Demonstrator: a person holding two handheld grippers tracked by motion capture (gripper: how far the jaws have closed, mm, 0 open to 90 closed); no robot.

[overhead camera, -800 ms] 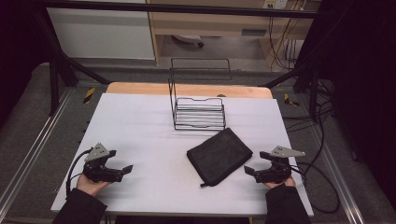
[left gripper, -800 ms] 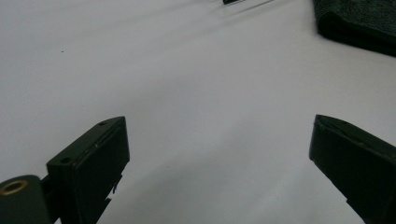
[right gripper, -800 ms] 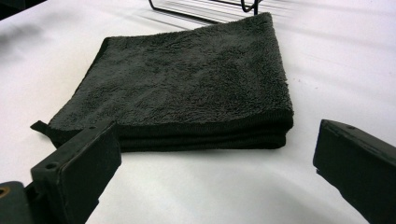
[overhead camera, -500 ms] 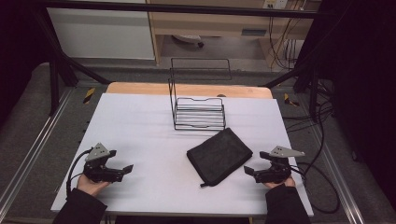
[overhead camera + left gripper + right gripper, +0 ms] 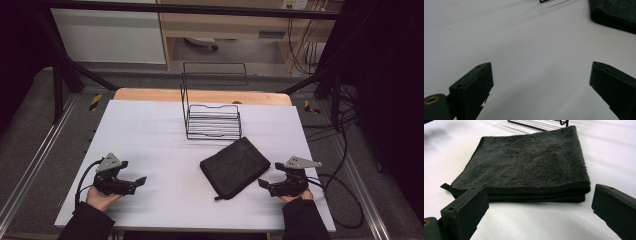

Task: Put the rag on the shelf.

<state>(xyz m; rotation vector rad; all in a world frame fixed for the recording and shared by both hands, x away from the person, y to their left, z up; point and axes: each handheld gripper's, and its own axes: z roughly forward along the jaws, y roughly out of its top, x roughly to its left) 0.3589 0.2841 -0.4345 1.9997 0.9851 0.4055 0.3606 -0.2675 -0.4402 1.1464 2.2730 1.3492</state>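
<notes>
Folded black towel (image 5: 235,166) lies flat on the white desk (image 5: 150,130), right of centre, long axis diagonal from near-left to far-right; small loop at its near corner; wire rack (image 5: 212,120) stands just beyond it, nothing in it; right tongs (image 5: 263,183) released, facing the towel's folded edge, apart from it; left tongs (image 5: 141,180) released over bare desk, well apart.

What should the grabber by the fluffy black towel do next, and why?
Probably ease the right gripper forward onto the folded black terry towel: its jaws stand open, nothing between them, and the towel's folded edge lies just ahead, flat on the white table.
</notes>
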